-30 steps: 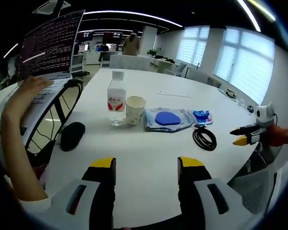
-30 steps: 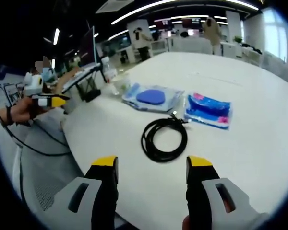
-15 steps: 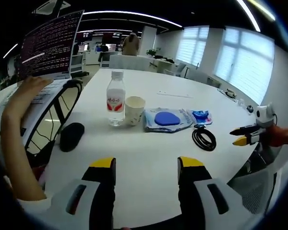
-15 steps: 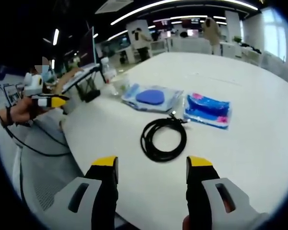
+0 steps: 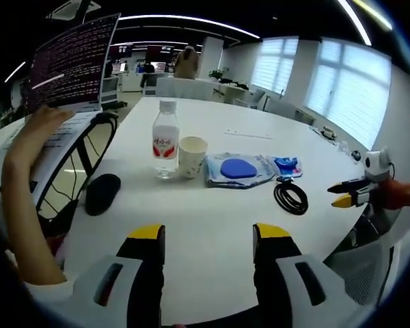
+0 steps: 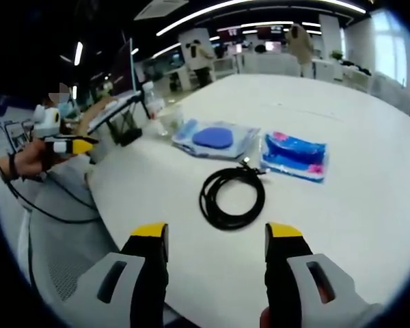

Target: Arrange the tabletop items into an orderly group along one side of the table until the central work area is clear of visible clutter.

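Observation:
On the white table (image 5: pixel 212 212) stand a water bottle (image 5: pixel 166 141) with a red label and a paper cup (image 5: pixel 192 157) beside it. Right of them lie a clear packet with a blue disc (image 5: pixel 238 169), a small blue packet (image 5: pixel 285 165) and a coiled black cable (image 5: pixel 291 196). A black mouse (image 5: pixel 103 193) lies at the left. My left gripper (image 5: pixel 209 237) is open near the table's edge, nothing between its jaws. My right gripper (image 6: pixel 216 236) is open just short of the black cable (image 6: pixel 232 198), with the blue-disc packet (image 6: pixel 214 139) and blue packet (image 6: pixel 294 156) beyond. The right gripper (image 5: pixel 346 193) shows at the far right.
A laptop on a stand (image 5: pixel 72 65) sits at the table's left, with a person's hand (image 5: pixel 37 133) on it. In the right gripper view the left gripper (image 6: pixel 68 143) is held by a hand at the left. Office desks and people stand far behind.

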Demonstrator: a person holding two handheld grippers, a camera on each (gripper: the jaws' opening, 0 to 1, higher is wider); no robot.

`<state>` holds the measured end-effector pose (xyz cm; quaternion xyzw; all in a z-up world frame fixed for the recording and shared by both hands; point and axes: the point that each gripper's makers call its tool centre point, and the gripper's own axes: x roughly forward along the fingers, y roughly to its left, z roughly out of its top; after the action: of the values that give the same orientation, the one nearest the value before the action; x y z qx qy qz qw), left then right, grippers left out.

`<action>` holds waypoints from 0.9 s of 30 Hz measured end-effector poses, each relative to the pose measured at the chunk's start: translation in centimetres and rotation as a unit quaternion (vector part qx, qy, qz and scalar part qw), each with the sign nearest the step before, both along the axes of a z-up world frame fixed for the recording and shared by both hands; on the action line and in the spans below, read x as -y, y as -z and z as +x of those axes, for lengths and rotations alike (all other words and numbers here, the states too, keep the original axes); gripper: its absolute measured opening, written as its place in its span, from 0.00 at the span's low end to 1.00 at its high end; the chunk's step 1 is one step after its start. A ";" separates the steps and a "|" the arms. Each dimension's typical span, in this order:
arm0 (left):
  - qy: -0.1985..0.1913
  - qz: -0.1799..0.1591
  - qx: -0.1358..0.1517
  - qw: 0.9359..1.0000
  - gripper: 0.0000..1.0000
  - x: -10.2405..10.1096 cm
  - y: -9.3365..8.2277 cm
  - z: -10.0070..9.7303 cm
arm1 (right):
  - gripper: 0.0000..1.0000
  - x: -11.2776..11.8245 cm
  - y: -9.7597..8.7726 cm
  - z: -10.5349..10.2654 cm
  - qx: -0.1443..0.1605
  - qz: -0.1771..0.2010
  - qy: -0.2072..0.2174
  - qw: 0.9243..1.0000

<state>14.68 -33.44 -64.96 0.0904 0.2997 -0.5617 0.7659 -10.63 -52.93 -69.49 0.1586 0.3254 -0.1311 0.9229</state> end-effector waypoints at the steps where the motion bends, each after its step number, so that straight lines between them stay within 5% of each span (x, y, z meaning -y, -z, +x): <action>1: 0.000 0.000 0.000 1.000 0.51 0.0 0.0 0.0 | 0.55 0.0 0.0 0.0 0.000 0.000 0.000 1.000; 27: 0.001 -0.001 -0.001 1.000 0.51 0.1 0.1 0.1 | 0.55 0.2 -0.1 0.4 0.000 -0.002 -0.001 1.000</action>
<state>14.75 -33.51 -65.02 0.0894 0.3000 -0.5627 0.7651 -10.24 -53.10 -69.37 0.1562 0.3250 -0.1304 0.9235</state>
